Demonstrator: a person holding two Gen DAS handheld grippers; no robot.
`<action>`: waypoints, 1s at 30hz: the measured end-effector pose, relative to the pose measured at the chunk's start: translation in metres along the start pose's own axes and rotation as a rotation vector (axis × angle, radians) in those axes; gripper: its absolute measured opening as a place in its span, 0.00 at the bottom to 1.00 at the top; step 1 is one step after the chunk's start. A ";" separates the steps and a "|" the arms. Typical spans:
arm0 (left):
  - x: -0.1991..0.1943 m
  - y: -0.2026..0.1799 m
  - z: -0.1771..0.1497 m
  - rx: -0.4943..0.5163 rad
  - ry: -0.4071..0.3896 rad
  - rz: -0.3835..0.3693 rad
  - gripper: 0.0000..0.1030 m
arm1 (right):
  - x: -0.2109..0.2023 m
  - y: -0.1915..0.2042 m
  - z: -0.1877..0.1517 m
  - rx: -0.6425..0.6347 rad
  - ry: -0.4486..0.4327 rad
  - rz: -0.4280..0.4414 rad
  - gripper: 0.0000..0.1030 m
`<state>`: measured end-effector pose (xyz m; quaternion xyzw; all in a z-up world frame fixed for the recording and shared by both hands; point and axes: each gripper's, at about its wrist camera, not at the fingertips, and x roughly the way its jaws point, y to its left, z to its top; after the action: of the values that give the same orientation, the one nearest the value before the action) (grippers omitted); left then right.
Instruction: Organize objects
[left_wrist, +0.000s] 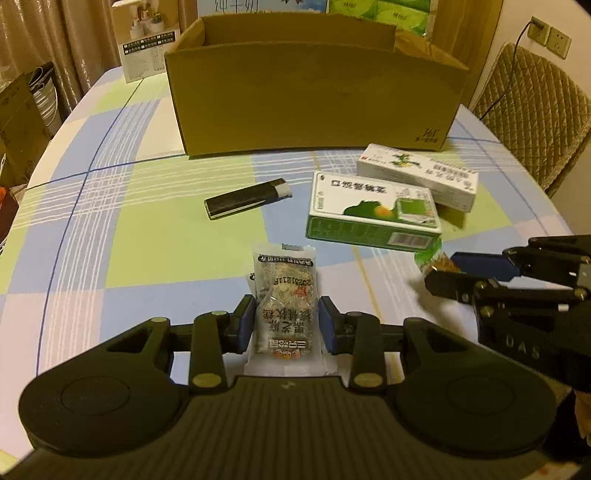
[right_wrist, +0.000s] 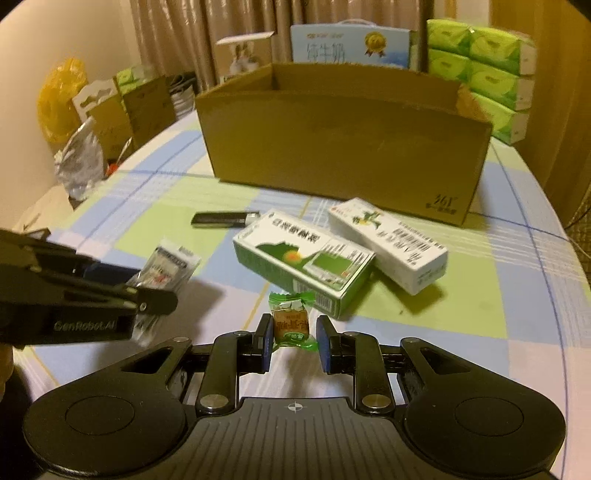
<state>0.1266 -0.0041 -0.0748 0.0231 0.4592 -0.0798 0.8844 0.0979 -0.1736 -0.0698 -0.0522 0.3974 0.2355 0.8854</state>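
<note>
My left gripper (left_wrist: 287, 325) is shut on a clear snack packet (left_wrist: 285, 295), its pads pressed on both sides; the packet also shows in the right wrist view (right_wrist: 168, 267). My right gripper (right_wrist: 293, 341) is open around a green-wrapped candy (right_wrist: 291, 325) lying on the table, with a gap on the right side. The candy shows in the left wrist view (left_wrist: 432, 260) between the right gripper's fingers (left_wrist: 476, 264). An open cardboard box (left_wrist: 314, 99) stands at the back. A green medicine box (left_wrist: 373, 214), a white medicine box (left_wrist: 417, 177) and a black lighter (left_wrist: 247, 199) lie on the tablecloth.
The round table has a checked cloth (left_wrist: 147, 229). Green tissue packs (right_wrist: 484, 74), a milk carton (right_wrist: 347, 44) and small boxes (right_wrist: 122, 110) stand behind the cardboard box. A quilted chair back (left_wrist: 535, 110) is at the right edge.
</note>
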 end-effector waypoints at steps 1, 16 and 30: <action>-0.005 -0.001 0.000 -0.004 -0.005 -0.004 0.30 | -0.004 0.000 0.001 0.004 -0.004 -0.003 0.21; -0.064 -0.020 0.005 0.000 -0.074 -0.013 0.30 | -0.059 0.008 0.012 0.030 -0.077 -0.010 0.21; -0.089 -0.032 0.011 0.021 -0.117 -0.014 0.30 | -0.079 0.010 0.018 0.024 -0.112 -0.015 0.21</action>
<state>0.0797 -0.0267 0.0055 0.0245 0.4058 -0.0920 0.9090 0.0608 -0.1894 0.0006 -0.0315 0.3497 0.2267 0.9085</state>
